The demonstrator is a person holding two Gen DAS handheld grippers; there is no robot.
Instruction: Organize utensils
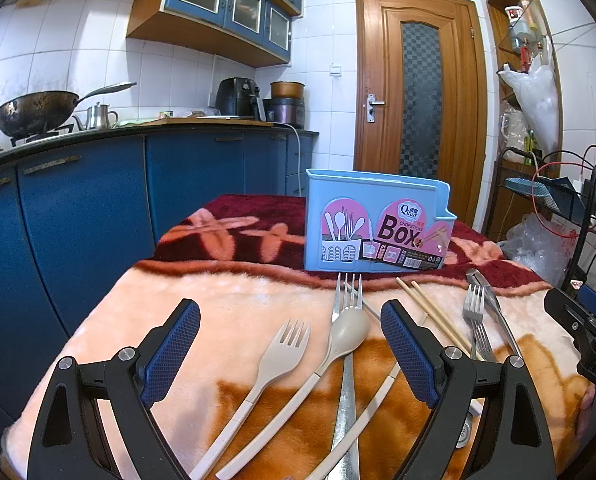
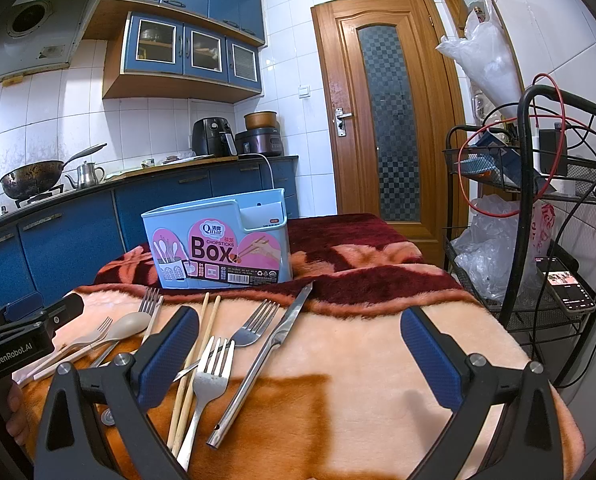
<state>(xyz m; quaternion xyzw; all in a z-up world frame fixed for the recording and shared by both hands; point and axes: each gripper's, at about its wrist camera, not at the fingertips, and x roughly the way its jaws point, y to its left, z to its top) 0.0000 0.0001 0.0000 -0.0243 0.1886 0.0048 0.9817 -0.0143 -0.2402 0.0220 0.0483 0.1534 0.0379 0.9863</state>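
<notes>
1. Box (image 1: 373,226): upright, far side of blanket (image 1: 178,320); seemingly empty.
2. Utensils: loose before it; beige fork (image 1: 274,356), spoon (image 1: 347,334), chopsticks (image 2: 196,360), knife (image 2: 266,356).
3. Left gripper (image 1: 290,354), right gripper (image 2: 299,358): jaws wide, empty.
4. Step: opening pick. Next: close on one handle.

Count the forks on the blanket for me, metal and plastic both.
4: a beige plastic fork leftmost, a metal fork under the beige spoon, and two metal forks by the knife.

Beige fork (image 1: 276,360) handle end cropped

Three metal forks (image 2: 210,372), one beige fork (image 1: 278,356), one spoon (image 1: 347,330), one knife (image 2: 266,360)
</notes>
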